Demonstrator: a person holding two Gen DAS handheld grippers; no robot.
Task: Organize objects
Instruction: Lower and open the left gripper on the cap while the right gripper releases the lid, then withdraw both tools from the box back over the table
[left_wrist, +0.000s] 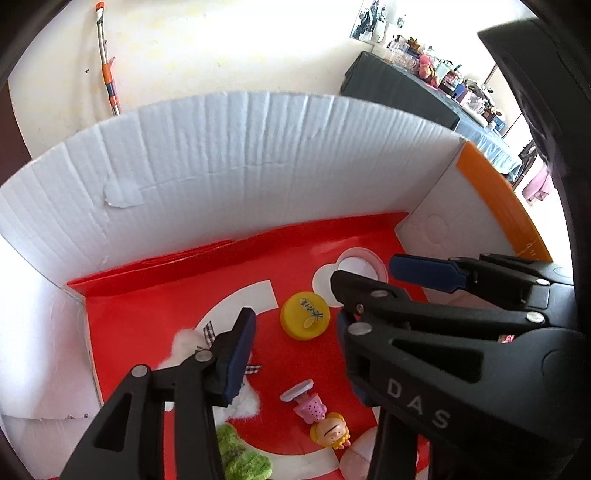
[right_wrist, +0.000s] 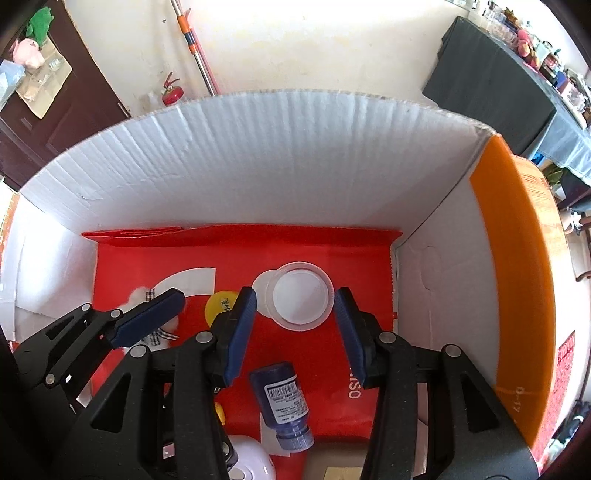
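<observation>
Nearest the lens, black arms carrying the blue-padded fingers (right_wrist: 236, 332) of the right gripper (right_wrist: 295, 332), spread apart and pinching nothing, poised above a blue bottle (right_wrist: 282, 400) lying on its side on the red liner (right_wrist: 332, 243) of a white cardboard box (right_wrist: 258, 155). Just beyond, a clear round container (right_wrist: 301, 295) standing upright, open side up. To the left, left gripper (left_wrist: 291, 339) likewise parted and empty, hanging over a yellow cap (left_wrist: 304, 315), with a small doll figure (left_wrist: 321, 417), a white fluffy toy with checked ribbon (left_wrist: 184, 343) and a green plush piece (left_wrist: 242, 454) scattered near it. Likely risks: bottle rolling away under a glancing pad, being round and on its side; two grippers standing very close together, so a careless descent could knock one against the other or scatter the light cap and doll.
</observation>
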